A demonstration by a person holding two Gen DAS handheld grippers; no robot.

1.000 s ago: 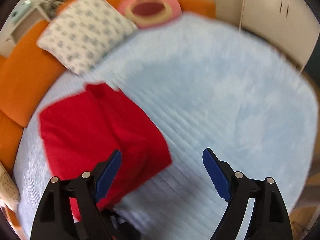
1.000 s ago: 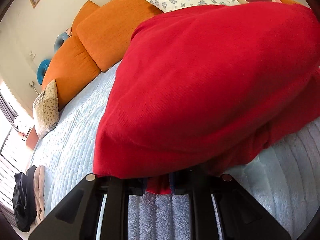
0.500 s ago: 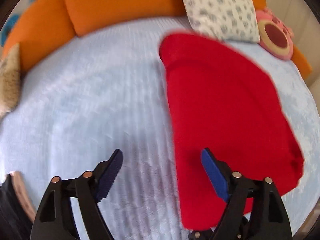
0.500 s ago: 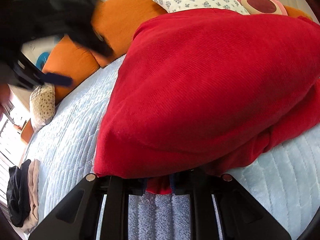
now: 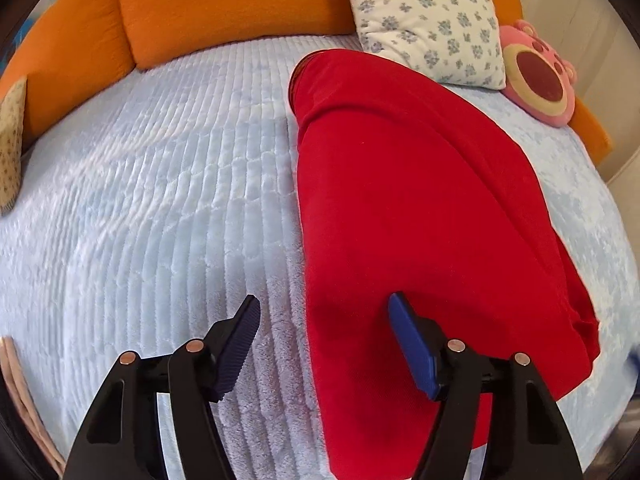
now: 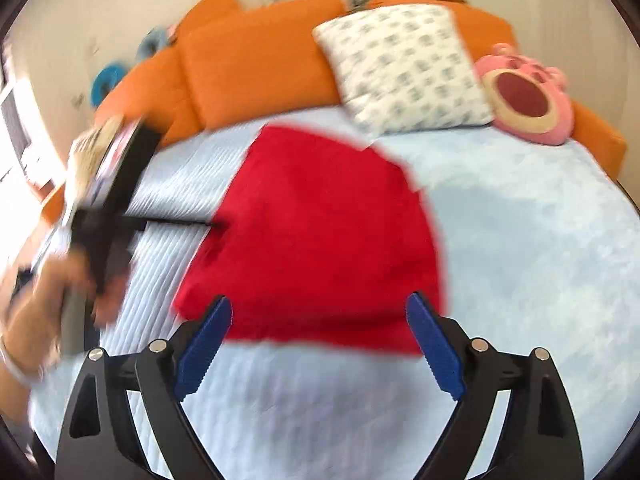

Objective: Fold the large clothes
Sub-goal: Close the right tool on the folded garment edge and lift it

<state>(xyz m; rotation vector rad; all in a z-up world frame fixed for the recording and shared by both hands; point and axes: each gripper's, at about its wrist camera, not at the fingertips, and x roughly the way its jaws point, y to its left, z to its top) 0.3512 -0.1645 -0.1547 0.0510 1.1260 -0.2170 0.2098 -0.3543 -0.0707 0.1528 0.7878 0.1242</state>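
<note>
A red garment point(image 5: 420, 216) lies folded in a long slab on the light blue bed cover point(image 5: 168, 208). My left gripper point(image 5: 324, 314) points down at its near left edge. Its jaws are closing, with that edge between them and the pads not pressing on the cloth. In the right wrist view the red garment point(image 6: 320, 232) lies flat ahead. My right gripper point(image 6: 318, 318) hangs above its near edge, jaws opening wide with nothing gripped. A hand holds the left gripper point(image 6: 112, 216) at the garment's left side.
Orange cushions point(image 5: 224, 4) line the far side of the bed. A flowered white pillow point(image 5: 428, 20) and a pink plush bear cushion point(image 5: 536, 76) sit behind the garment. A beige patterned pillow point(image 5: 10, 144) and folded clothes point(image 5: 16, 392) lie at the left edge.
My right gripper let go of the red garment, opened wide and rose back from it. My left gripper swung over to the garment's left edge and its jaws narrowed.
</note>
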